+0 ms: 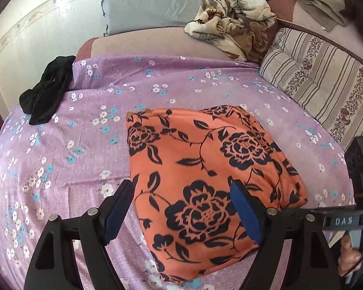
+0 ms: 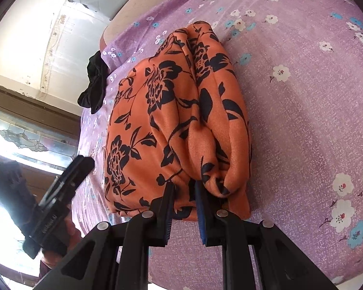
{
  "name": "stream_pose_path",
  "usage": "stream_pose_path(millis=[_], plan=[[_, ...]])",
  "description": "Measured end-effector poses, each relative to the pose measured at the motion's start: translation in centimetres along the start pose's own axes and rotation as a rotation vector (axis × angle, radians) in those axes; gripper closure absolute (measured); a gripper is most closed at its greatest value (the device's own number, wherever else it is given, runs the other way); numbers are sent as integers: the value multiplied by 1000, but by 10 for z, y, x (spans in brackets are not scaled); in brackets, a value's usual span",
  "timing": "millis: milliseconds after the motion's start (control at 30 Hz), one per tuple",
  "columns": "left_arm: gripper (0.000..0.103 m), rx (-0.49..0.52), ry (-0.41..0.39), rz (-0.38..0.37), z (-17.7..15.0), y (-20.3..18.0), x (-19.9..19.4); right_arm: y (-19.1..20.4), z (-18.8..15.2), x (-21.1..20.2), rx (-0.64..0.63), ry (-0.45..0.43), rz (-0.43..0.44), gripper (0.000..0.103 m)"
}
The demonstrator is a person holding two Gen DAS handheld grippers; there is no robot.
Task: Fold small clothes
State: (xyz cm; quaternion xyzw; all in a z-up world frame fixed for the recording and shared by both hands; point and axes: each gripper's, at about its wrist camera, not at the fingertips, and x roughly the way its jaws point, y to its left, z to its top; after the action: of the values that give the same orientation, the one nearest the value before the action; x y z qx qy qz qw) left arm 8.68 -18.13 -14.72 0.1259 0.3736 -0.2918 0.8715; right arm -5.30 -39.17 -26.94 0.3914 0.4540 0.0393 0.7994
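An orange garment with a black flower print (image 1: 205, 169) lies folded into a thick bundle on the purple flowered bedsheet (image 1: 84, 145). My left gripper (image 1: 181, 191) is open and hovers over the bundle's near left edge, one finger on each side of that edge. My right gripper (image 2: 185, 188) is nearly shut and pinches a fold at the near end of the orange garment (image 2: 171, 111). The right gripper also shows at the right edge of the left wrist view (image 1: 358, 169), and the left gripper at the left edge of the right wrist view (image 2: 67, 181).
A black garment (image 1: 46, 91) lies crumpled at the sheet's far left edge. A beige leaf-print cloth (image 1: 232, 24) is piled at the back. A striped pillow (image 1: 321, 84) lies at the right, a grey pillow (image 1: 155, 2) against the wall.
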Motion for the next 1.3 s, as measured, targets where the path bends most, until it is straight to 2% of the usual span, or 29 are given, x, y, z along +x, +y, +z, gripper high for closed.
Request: stream_pose_path(millis=[133,267,333,533,800,933,1033,1167,1300], plan=[[21,-8,59,42,9,-7,22,1,-3,-17,-17,-35,37,81],[21,25,230,98,-9,-13,62,-4,-3,-41,-13,-126,88,80],[20,46,194,118,-14,-17,60,-6,-3,-52,-15,-170,110,80],[20,67,181,114,-7,-21,42,-4,4,-64,3,-247,115,80],[20,-39,72,75,19,-7,5,11,6,-63,4,-282,154,80],[20,-33,12,82,25,0,-10,19,9,-52,33,-275,180,80],[20,-23,-7,86,22,12,-11,32,12,-47,14,-273,188,80],[20,-6,-50,129,15,36,-8,47,16,-48,-40,-294,137,80],[20,-44,-66,160,-5,69,4,60,29,-41,-62,-288,108,80]])
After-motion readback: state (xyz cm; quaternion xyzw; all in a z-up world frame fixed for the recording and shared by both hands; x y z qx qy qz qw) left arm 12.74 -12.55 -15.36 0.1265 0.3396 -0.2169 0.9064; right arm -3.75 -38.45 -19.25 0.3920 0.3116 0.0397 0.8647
